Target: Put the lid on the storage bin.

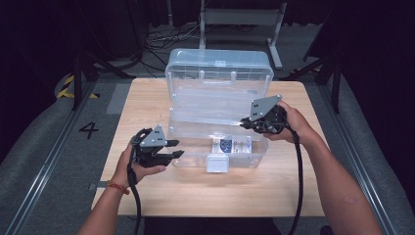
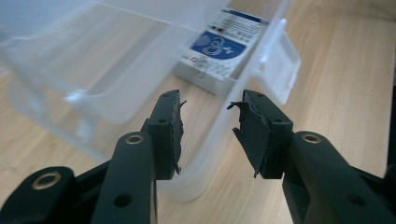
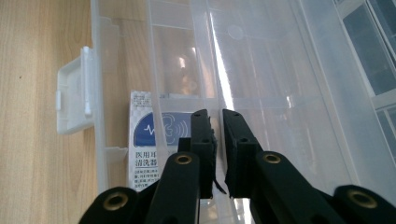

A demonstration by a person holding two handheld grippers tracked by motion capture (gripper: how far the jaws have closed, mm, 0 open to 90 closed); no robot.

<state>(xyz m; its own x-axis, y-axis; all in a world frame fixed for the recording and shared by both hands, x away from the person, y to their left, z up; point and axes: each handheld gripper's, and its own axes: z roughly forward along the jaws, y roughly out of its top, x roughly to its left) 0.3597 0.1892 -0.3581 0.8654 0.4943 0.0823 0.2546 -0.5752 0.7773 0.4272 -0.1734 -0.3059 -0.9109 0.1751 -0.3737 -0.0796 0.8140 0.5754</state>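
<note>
Clear plastic case (image 1: 218,105), lid open, on table

**Clearance around the open case**

Clear plastic case (image 1: 218,122) sits mid-tabletop (image 1: 147,98), its raised lid (image 1: 219,73) walling off the far side; no way through from behind. Top of the tray open, entry from above unobstructed. Inside, a small white-and-blue box (image 1: 231,145) lies against the front wall near the latch (image 1: 217,164); the rest of the tray floor is bare. Latch tab juts forward over the tabletop. Left gripper (image 1: 171,149) just beside the case's front-left corner, jaws spread, the low front wall directly ahead of them. Right gripper (image 1: 247,122) over the tray's right part, jaws nearly together. Wide bare tabletop left, right and in front of the case.
</note>
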